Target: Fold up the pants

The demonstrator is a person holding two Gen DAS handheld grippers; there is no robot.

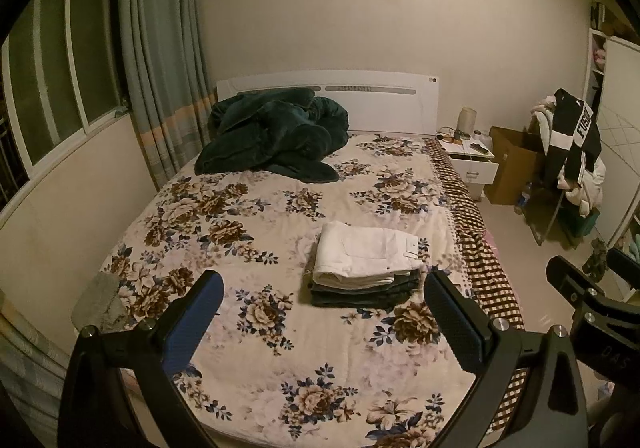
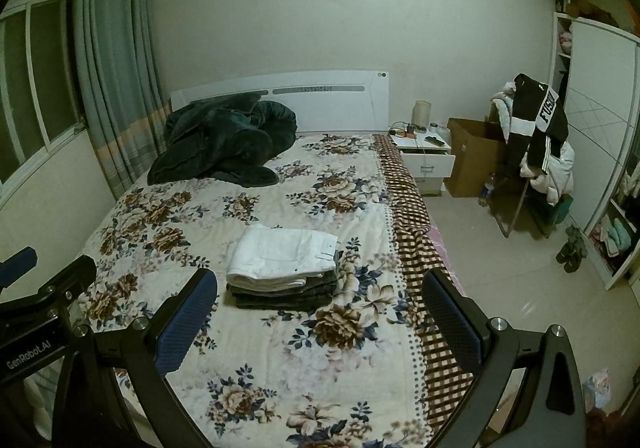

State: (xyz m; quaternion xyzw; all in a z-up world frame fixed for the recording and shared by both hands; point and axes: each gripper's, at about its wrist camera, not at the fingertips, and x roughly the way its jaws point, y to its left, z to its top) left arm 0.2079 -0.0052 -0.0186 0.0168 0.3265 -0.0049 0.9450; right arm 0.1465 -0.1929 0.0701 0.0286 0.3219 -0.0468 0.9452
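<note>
A pair of white pants (image 1: 366,254) lies folded on top of a stack of folded dark pants (image 1: 360,294) on the floral bed cover (image 1: 248,216); the stack also shows in the right wrist view (image 2: 280,260). My left gripper (image 1: 324,296) is open and empty, held above the bed's near end, short of the stack. My right gripper (image 2: 320,288) is open and empty too, to the right of the left one, with the stack between its fingers in view but farther off. The other gripper shows at the edge of each view (image 1: 580,288) (image 2: 40,288).
A dark green blanket (image 1: 272,132) is heaped by the white headboard (image 1: 384,96). Curtain and window stand left. Right of the bed are a nightstand (image 2: 424,152), a cardboard box (image 2: 472,156), a chair piled with clothes (image 2: 536,144) and a wardrobe (image 2: 600,128).
</note>
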